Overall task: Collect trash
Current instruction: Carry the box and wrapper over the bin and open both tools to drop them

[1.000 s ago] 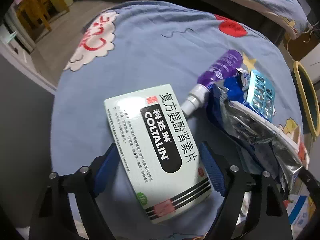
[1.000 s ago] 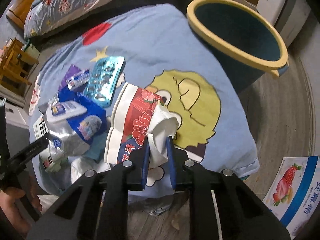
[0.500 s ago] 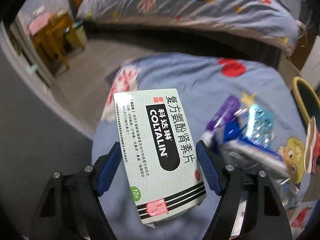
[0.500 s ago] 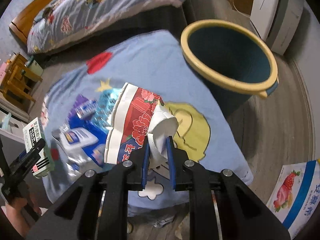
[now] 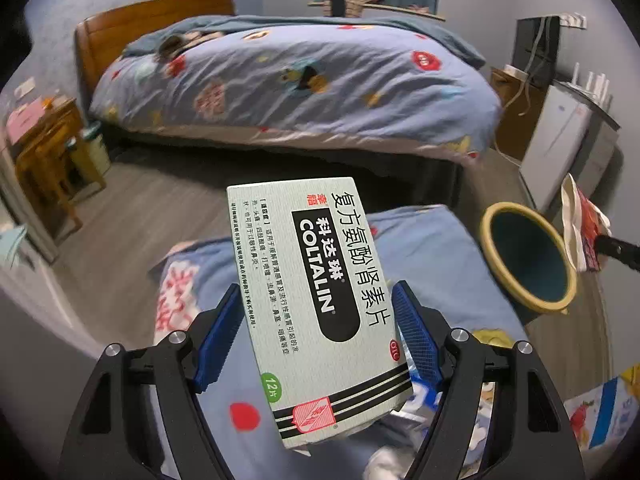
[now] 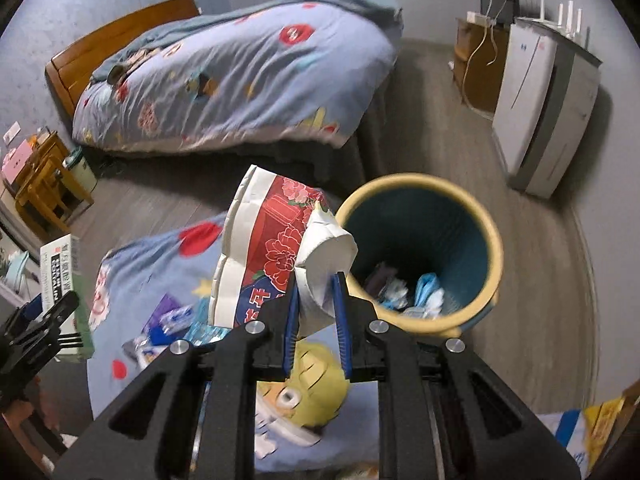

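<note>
My left gripper (image 5: 318, 292) is shut on a pale green Coltalin medicine box (image 5: 304, 240), which hangs tilted above the low table's blue cartoon cloth (image 5: 420, 248). My right gripper (image 6: 317, 286) is shut on a crushed red-and-white paper cup (image 6: 276, 240), held in the air just left of the yellow-rimmed teal bin (image 6: 420, 178). The bin holds several scraps (image 6: 404, 292). In the right wrist view the medicine box (image 6: 64, 276) shows at the far left. The left wrist view has the bin (image 5: 528, 256) at right, with the paper cup (image 5: 580, 228) beside its rim.
A purple bottle and blue wrappers (image 6: 172, 320) lie on the cloth. A bed (image 6: 240, 72) with a blue quilt fills the back. Wooden furniture (image 6: 40, 184) stands at the left, and a white appliance (image 6: 532, 112) at the right. A strawberry-print carton (image 5: 600, 412) lies on the floor.
Both grippers have risen from the table with their loads. The medicine box left the cloth, and the paper cup moved up toward the bin. Both views now take in the bed.
</note>
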